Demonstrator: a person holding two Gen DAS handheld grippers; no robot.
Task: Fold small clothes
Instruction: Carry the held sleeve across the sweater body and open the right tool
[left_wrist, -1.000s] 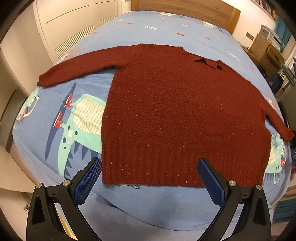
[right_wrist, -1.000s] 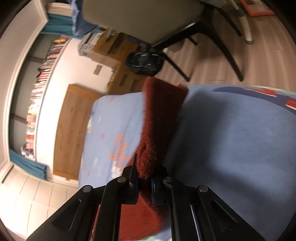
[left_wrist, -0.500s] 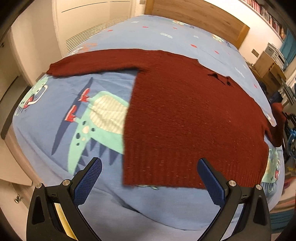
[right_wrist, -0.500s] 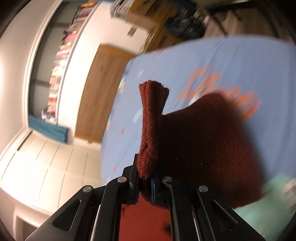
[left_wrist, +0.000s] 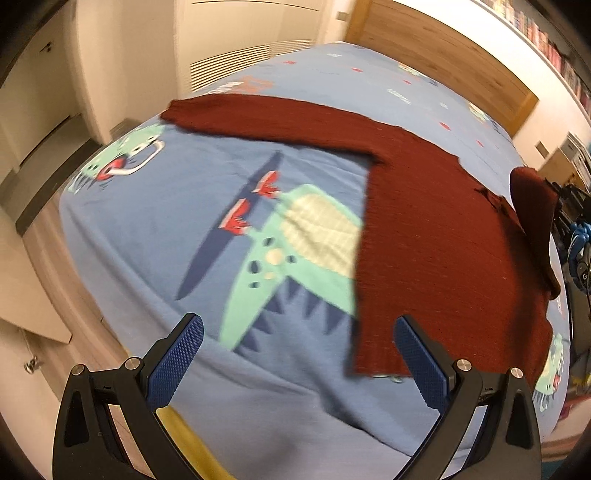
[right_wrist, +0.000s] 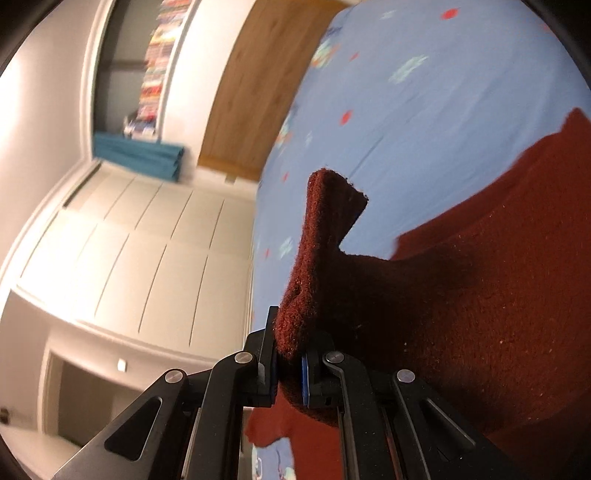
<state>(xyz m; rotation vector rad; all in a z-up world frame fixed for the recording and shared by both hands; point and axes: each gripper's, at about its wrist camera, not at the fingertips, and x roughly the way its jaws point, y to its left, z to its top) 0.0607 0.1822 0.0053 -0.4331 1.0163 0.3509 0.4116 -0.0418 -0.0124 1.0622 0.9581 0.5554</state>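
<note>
A dark red knitted sweater (left_wrist: 436, 236) lies spread on the bed's blue dinosaur-print cover (left_wrist: 177, 206). The right hand-held gripper (right_wrist: 288, 363) is clamped on its raised sleeve cuff (right_wrist: 325, 236), while the left hand-held gripper (left_wrist: 299, 354) hangs wide open, empty, above the hem's corner.

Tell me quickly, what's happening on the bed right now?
A dark red sweater lies spread on the dinosaur-print bedspread. The right gripper is shut on one sleeve's cuff, holding it lifted over the sweater's body. The left gripper is open and empty above the near edge. The other sleeve lies flat.
</note>
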